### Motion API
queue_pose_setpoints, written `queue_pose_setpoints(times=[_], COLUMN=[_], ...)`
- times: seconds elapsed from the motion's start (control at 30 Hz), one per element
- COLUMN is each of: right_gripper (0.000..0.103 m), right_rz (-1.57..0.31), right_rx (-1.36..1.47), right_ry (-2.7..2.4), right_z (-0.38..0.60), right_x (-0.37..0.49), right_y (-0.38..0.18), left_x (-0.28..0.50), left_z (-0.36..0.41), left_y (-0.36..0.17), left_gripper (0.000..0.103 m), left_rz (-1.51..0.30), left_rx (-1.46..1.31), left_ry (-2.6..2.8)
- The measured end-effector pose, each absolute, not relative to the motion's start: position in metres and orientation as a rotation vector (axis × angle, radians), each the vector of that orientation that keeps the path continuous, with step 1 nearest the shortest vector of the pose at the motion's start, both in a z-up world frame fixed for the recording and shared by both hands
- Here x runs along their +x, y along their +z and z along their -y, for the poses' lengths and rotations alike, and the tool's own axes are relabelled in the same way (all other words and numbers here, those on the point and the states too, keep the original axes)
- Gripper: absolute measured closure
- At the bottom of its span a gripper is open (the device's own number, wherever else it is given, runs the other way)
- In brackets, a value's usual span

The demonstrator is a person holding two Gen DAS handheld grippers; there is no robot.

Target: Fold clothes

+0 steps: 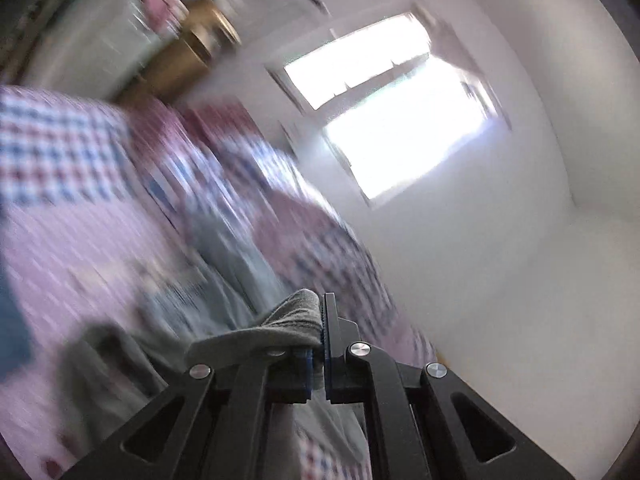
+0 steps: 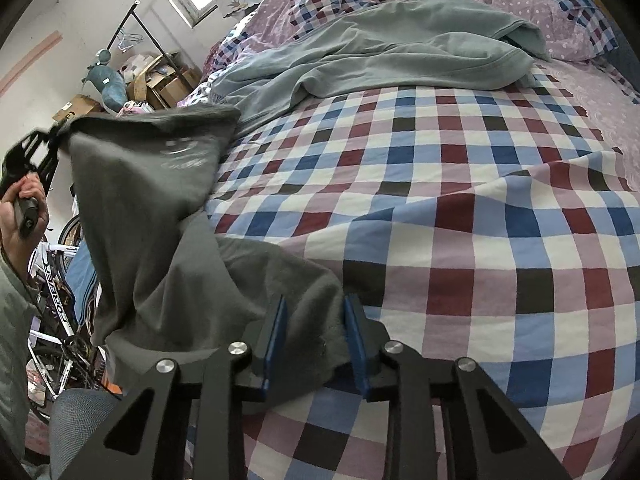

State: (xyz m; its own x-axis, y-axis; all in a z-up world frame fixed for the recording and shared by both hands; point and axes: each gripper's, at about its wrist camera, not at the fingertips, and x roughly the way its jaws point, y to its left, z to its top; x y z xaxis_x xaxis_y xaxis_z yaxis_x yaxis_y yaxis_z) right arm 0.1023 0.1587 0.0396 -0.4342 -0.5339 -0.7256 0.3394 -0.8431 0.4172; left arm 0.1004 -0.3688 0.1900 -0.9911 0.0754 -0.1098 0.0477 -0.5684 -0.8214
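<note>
One bed (image 2: 460, 220) is seen in the right wrist view, covered by a checked bedspread in blue, maroon, white and dark squares. Two garments are counted. A pale green sweatshirt (image 2: 380, 52) is spread in loose folds across the far part of the bed. A dark grey garment (image 2: 160, 216) with a faint pale print is held up off the near left edge of the bed, stretched between the two grippers.

One bicycle (image 2: 56, 292) with a white frame is seen beside the bed at the left, and cardboard boxes (image 2: 168, 84) are stacked by the far wall under a clothes rail.

The right gripper (image 2: 314, 344) is seen with its jaws parted and a bunched corner of the dark grey garment lying between the blue pads; the cloth touches the left pad, but whether it is pinched cannot be told. The left gripper (image 1: 322, 344) is clenched on a fold of the same grey cloth, its jaws drawn close together. The left wrist view is heavily blurred; one bright window (image 1: 392, 104) is made out in it.
</note>
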Motion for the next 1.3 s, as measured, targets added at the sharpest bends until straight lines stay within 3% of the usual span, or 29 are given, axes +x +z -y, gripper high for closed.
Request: queue_pose_setpoints(times=[0.13,0.17,0.23,0.4,0.57,0.77,0.83,1.2,1.3], right_gripper=[0.071,0.071,0.071,0.070,0.070,0.074,0.100,0.101,0.101], right_rz=[0.272,0.269,0.267,0.304,0.331,0.232,0.198,0.090,0.148], right_rx=[1.263,1.263,1.263,1.267,1.275,1.214,1.192,1.116,1.135], right_ry=[-2.278,-2.279,-2.284,-2.299,-2.301,-2.362,-2.383,-2.549,-2.629], right_z=[-0.157,-0.157,-0.157,-0.162,-0.164,-0.162,-0.161,-0.185,-0.211], right_x=[0.102,0.102,0.102,0.098,0.094,0.119,0.128,0.185,0.204], right_y=[0.039,0.039,0.039,0.038,0.036,0.053,0.059,0.087,0.093], left_x=[0.119,0.118,0.121,0.170,0.216,0.241,0.237,0.165,0.152], left_z=[0.420,0.431,0.444,0.444,0.415,0.355,0.325,0.171,0.165], left_y=[0.166,0.152,0.118,0.068,0.065,0.090,0.099,0.073,0.075], left_gripper=[0.097,0.090,0.041,0.024,0.022,0.020,0.020,0.019,0.019], left_rz=[1.571,1.611,1.720,1.887,1.716,1.534,1.496,1.021,1.079], left_rx=[-0.263,-0.336,-0.535,-0.576,-0.712,-0.735,-0.701,-0.877,-0.876], left_ry=[2.932,2.934,2.874,2.731,2.749,2.670,2.603,2.432,2.334])
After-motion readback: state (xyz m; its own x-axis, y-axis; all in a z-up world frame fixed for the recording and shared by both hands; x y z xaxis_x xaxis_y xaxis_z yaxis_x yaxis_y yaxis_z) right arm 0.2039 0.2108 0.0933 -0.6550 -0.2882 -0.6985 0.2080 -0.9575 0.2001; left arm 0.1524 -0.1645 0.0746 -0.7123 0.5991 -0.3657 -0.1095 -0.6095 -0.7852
